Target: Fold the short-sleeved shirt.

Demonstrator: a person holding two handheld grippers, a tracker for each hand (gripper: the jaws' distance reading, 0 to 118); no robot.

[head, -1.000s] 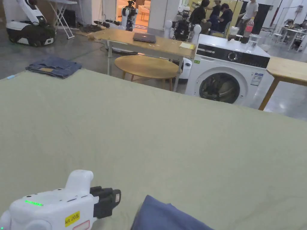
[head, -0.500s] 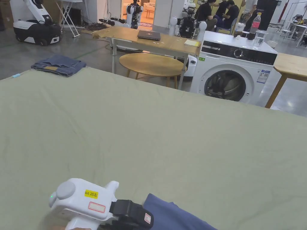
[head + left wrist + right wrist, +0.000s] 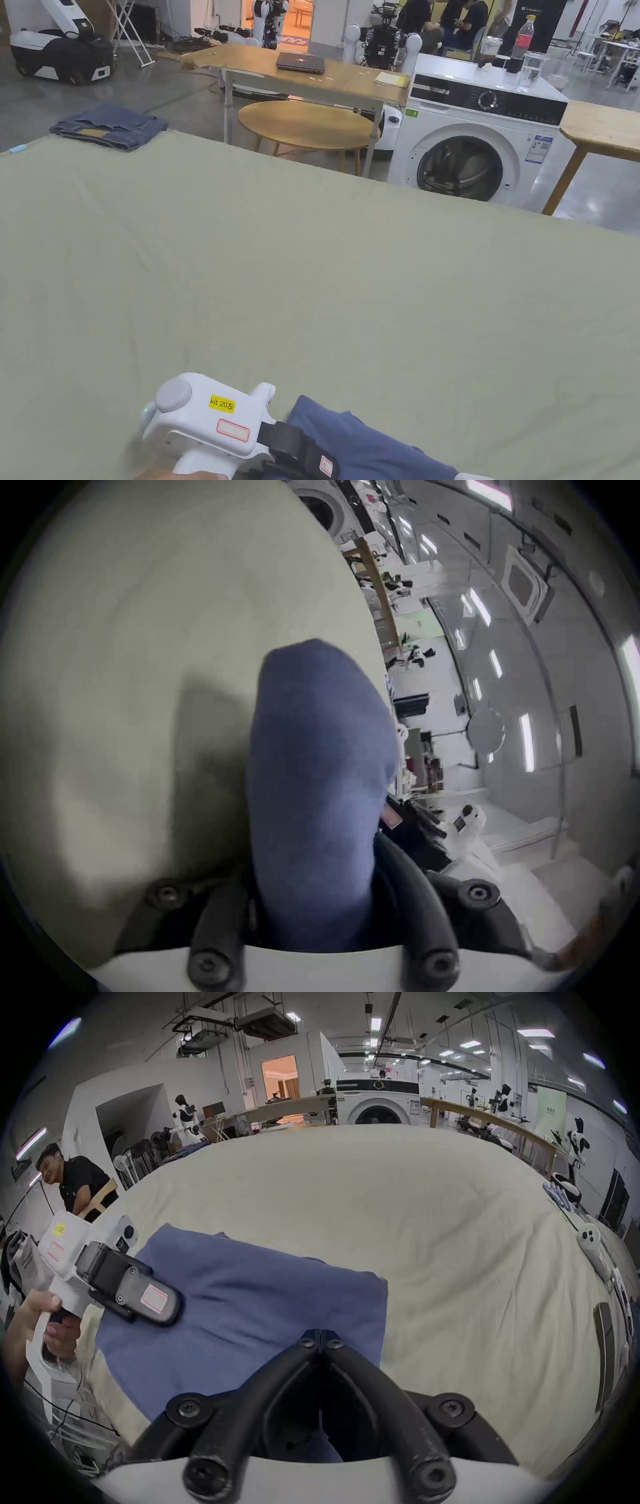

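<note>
The left tongs (image 3: 312,459) are clenched on the near left edge of the shirt (image 3: 365,447). In the left gripper view the blue cloth runs up between the two jaws, and they look pressed on it from both sides. A second ago these tongs were off to the left of the shirt, not touching it. Then they slid over to its corner, and now they have a bite of it. The right tongs (image 3: 320,1340) are shut too, tips together over the near right part of the shirt, and a bit of blue shows between the jaws lower down, so I think they grip the cloth as well. The shirt lies at the near edge of the bench (image 3: 312,262), close to the person. In the right gripper view it looks like a flat blue block, so some folds seem done already. With both tongs now holding the near edge, I think the next job is to lift that edge and lay it over the far half. Far off at the back left corner of the bench sit some folded jeans (image 3: 109,125), well apart from the shirt.
</note>
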